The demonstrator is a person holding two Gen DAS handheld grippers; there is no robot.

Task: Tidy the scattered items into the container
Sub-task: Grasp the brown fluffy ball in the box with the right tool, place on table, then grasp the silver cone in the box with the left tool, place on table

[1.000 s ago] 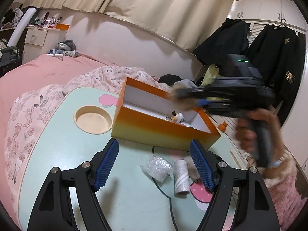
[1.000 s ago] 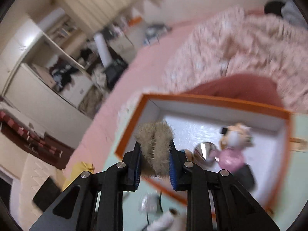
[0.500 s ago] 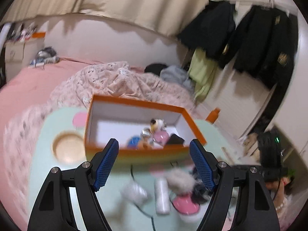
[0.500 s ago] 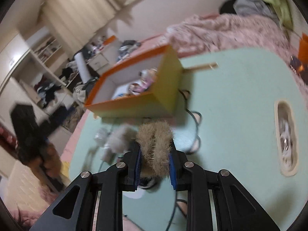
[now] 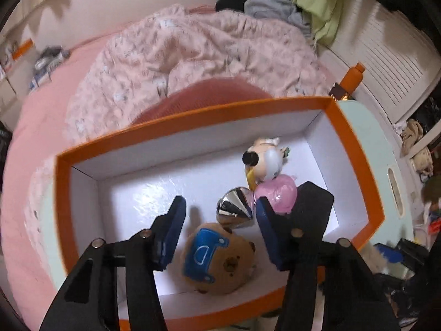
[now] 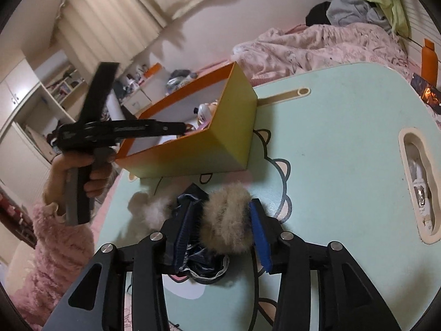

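Left tongs (image 5: 220, 226) hang over the orange box (image 5: 355, 165), closing on nothing; right tongs (image 6: 224, 220) are opening, loosening the fur pompom (image 6: 226, 218) between them onto the bench (image 6: 344, 138).

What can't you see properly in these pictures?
- Left wrist view: the brown plush in the orange box is partly hidden by the left claw.
- Right wrist view: the dark shiny thing is mostly covered by the brown fur ball and the right claw.
- Right wrist view: the table slot holds things too small to name.
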